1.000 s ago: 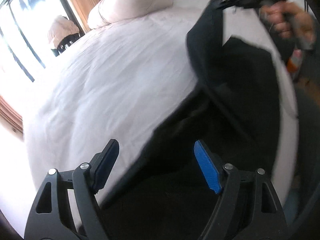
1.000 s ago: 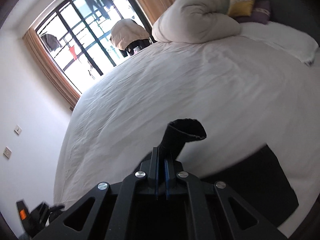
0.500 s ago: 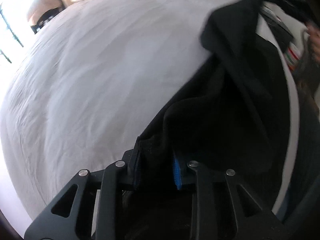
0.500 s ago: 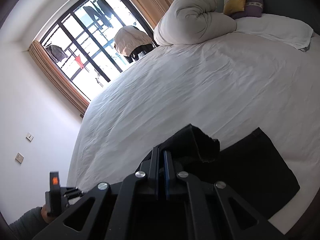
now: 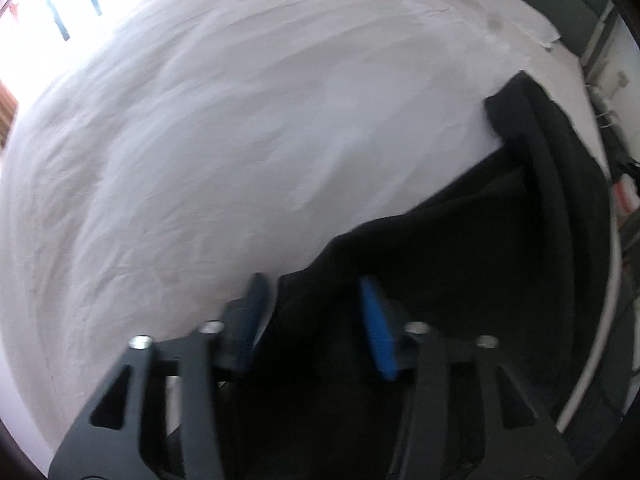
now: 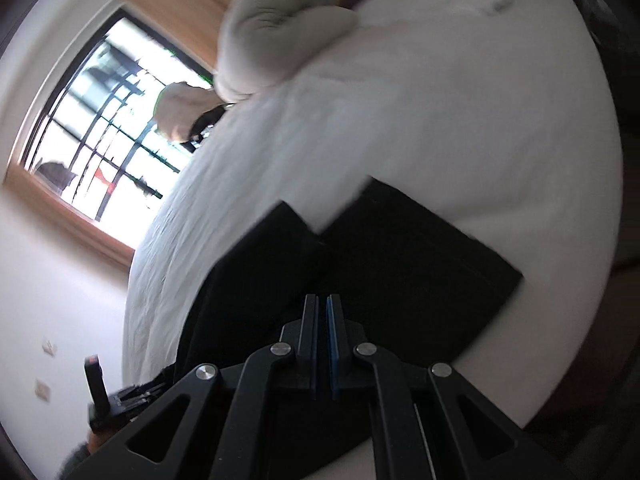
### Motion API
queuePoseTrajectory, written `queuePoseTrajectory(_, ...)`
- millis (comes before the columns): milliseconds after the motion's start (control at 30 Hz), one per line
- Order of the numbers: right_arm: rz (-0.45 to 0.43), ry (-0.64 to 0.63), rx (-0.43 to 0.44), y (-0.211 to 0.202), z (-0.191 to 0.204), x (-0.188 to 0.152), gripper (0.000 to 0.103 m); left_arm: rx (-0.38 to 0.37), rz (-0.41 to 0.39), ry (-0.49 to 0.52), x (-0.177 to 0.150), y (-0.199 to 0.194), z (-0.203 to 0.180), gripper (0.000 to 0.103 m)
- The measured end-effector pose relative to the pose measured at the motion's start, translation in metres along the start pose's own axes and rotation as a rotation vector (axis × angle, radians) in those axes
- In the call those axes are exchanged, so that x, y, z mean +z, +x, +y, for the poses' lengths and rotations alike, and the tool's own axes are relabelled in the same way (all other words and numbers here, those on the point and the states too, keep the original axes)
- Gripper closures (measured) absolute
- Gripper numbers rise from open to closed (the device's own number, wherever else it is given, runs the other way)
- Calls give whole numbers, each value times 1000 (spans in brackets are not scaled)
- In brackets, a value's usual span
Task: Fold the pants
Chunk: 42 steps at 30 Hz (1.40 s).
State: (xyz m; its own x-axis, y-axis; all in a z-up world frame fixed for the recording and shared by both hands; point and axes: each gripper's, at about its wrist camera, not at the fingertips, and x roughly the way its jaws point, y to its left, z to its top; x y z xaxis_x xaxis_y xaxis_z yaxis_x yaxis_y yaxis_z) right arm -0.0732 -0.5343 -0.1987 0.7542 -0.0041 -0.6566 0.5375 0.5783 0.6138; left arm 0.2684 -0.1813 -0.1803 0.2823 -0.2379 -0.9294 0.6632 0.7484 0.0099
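Lying along the near right edge of the white-sheeted bed (image 5: 224,128), the black fabric pants (image 5: 500,264) sit between the just-reopened jaws of the steeply down-pointed left hand-held gripper (image 5: 316,320), unpinched. The right hand-held gripper (image 6: 322,340), angled downward over the pants, is clenched, nothing visibly between its pads.
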Motion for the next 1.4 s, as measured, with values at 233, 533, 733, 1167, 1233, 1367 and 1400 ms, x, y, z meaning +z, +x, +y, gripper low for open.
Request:
queuePoseTrajectory(233,168,158,247,49,0,5,47,20,-2,-13,2,6,-4,44)
queuePoseTrajectory(533,179,399,234,111,-44,24,51,23,-7,-16,-18,-6,3,43)
queuePoseTrajectory(733,199,391,270,136,-32,35,69,21,-10,-16,-25,-7,3,43)
queuePoseTrajectory(1167,12,228,164,76,-20,51,96,21,-12,-21,-28,-9,6,43)
queuePoseTrajectory(1233,-25,202,128,59,-24,52,96,23,-12,-26,-27,-9,6,42)
queuePoseTrajectory(1367,-65,242,49,37,-55,45,96,34,-13,-38,-26,-9,5,41)
queuePoseTrajectory(1400,-66,266,42,34,-66,43,96,36,-13,-41,-26,-9,4,41)
